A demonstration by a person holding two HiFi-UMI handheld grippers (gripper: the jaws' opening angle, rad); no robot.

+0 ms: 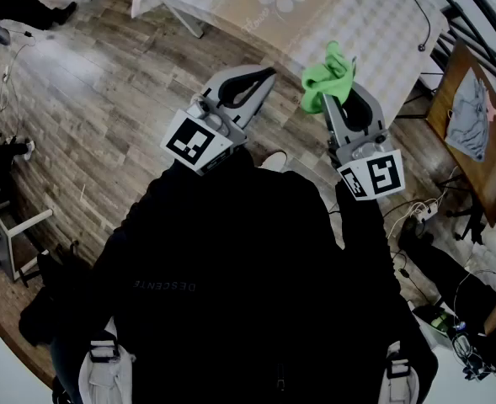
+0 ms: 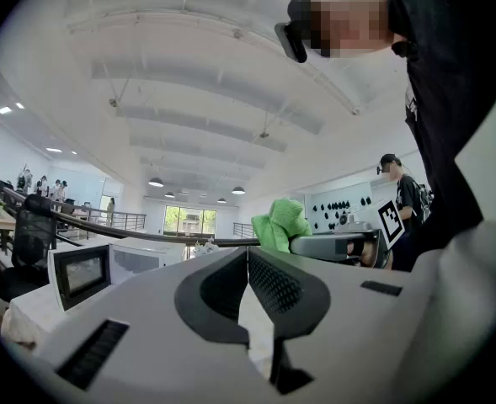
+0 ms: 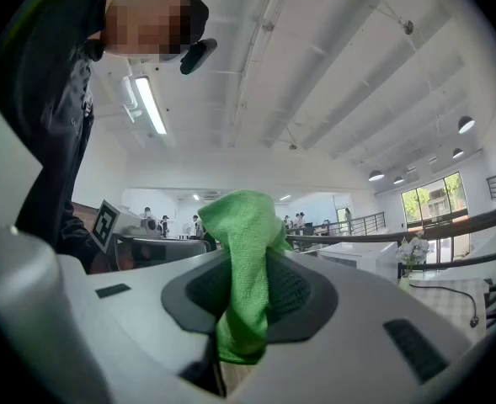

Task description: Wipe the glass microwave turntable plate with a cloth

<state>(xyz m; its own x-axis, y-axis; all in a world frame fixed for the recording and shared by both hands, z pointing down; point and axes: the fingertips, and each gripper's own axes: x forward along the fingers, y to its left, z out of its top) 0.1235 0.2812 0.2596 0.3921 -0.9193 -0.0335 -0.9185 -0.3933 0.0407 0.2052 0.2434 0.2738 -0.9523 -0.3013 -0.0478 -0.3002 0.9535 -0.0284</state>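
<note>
My right gripper (image 1: 326, 99) is shut on a green cloth (image 1: 328, 74), which bunches up above the jaw tips. In the right gripper view the cloth (image 3: 243, 263) hangs pinched between the dark pads of the right gripper (image 3: 248, 255). The left gripper (image 1: 269, 73) is held beside it, in front of the person's chest, shut with nothing in it. In the left gripper view its jaws (image 2: 248, 252) meet at the tips, and the cloth (image 2: 281, 224) shows just beyond to the right. No glass turntable plate is in any view.
A table with a pale checked, flower-printed cover (image 1: 315, 15) stands ahead on the wooden floor (image 1: 104, 82). A white microwave (image 2: 79, 274) sits on a table at the left. Cables and a power strip (image 1: 424, 213) lie at the right, near a wooden board (image 1: 475, 124).
</note>
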